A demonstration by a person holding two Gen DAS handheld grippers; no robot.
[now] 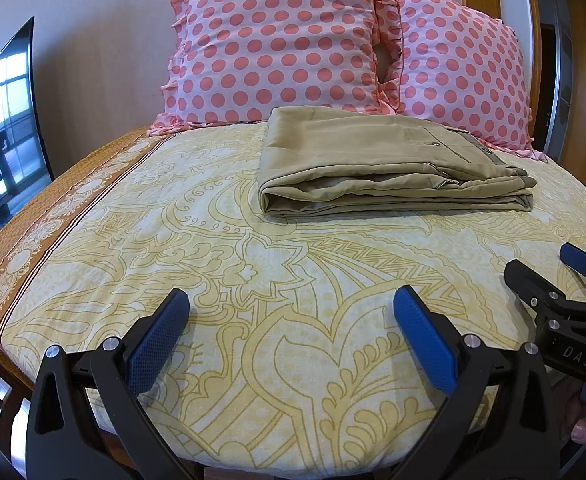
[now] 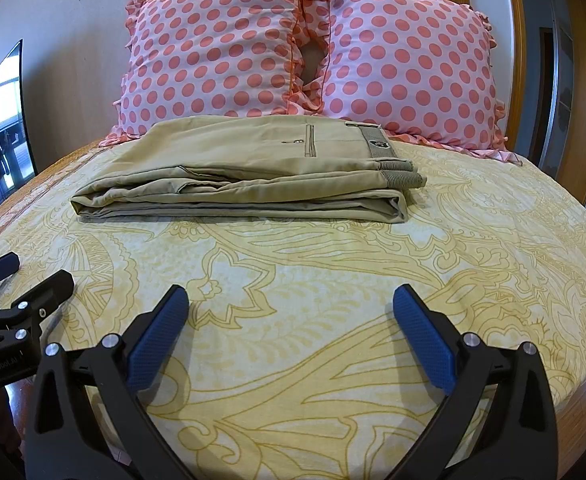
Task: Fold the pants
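Khaki pants (image 1: pixel 389 164) lie folded into a flat rectangle on the bed, in front of the pillows; they also show in the right wrist view (image 2: pixel 245 172), with back pocket and waistband on top. My left gripper (image 1: pixel 291 304) is open and empty, held over the sheet well short of the pants. My right gripper (image 2: pixel 291 304) is open and empty too, at a similar distance. The right gripper also shows at the right edge of the left wrist view (image 1: pixel 549 276), and the left gripper at the left edge of the right wrist view (image 2: pixel 25 272).
The bed has a yellow patterned sheet (image 1: pixel 253 280) with an orange border at the left. Two pink polka-dot pillows (image 1: pixel 277 40) (image 2: pixel 409 64) lean on the wall behind the pants. A TV screen (image 1: pixel 5 120) stands at the left, a wooden door frame (image 2: pixel 565 80) at the right.
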